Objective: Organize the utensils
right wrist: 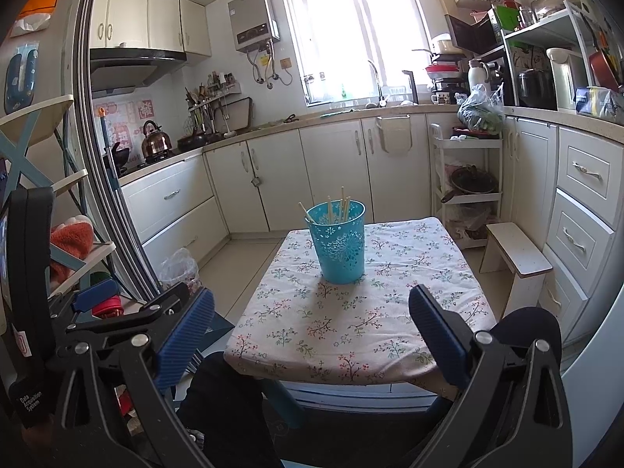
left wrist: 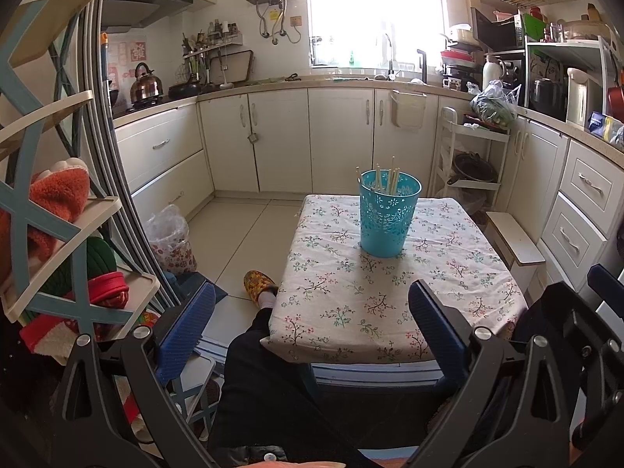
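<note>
A blue perforated holder (left wrist: 388, 216) stands upright on a small table with a floral cloth (left wrist: 351, 304), toward its far side. Several wooden chopsticks (left wrist: 390, 177) stand inside it. The holder (right wrist: 338, 242), the chopsticks (right wrist: 337, 207) and the cloth (right wrist: 331, 323) also show in the right wrist view. My left gripper (left wrist: 312, 325) is open and empty, held back at the table's near edge. My right gripper (right wrist: 310, 329) is open and empty, also at the near edge. Part of the left gripper (right wrist: 128, 312) shows at the left of the right wrist view.
A shelf rack (left wrist: 66, 234) with towels stands close at the left. A small white stool (right wrist: 514, 257) stands right of the table, by drawers (right wrist: 581, 234). A lined bin (left wrist: 169, 240) sits on the floor. My legs (left wrist: 257, 370) are below the table's near edge.
</note>
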`<control>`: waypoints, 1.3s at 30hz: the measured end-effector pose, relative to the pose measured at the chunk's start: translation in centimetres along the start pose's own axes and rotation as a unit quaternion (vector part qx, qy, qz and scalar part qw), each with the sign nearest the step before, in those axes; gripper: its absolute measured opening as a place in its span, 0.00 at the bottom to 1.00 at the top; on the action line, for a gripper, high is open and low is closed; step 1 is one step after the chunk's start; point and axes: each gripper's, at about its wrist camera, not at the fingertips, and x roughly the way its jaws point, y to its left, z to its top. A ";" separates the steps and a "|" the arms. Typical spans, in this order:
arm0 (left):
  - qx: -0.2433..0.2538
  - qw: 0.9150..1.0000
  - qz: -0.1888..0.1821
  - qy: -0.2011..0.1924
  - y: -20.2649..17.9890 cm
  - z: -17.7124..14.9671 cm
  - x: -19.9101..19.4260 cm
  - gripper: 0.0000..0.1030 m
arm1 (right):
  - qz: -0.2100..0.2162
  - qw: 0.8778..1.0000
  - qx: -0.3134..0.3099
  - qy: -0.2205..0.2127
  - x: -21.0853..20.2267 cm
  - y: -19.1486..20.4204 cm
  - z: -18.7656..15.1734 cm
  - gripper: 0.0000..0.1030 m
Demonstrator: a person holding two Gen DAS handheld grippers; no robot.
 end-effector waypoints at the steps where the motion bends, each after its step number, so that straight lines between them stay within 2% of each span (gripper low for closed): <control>1: 0.000 1.000 0.000 0.000 0.0 0.0 0.0 0.93 | 0.000 1.000 0.001 0.000 0.0 0.1 0.0 0.93; 39: -0.008 1.000 0.004 0.006 -0.1 0.3 0.3 0.93 | 0.009 1.000 -0.004 0.011 0.2 -1.2 0.5 0.93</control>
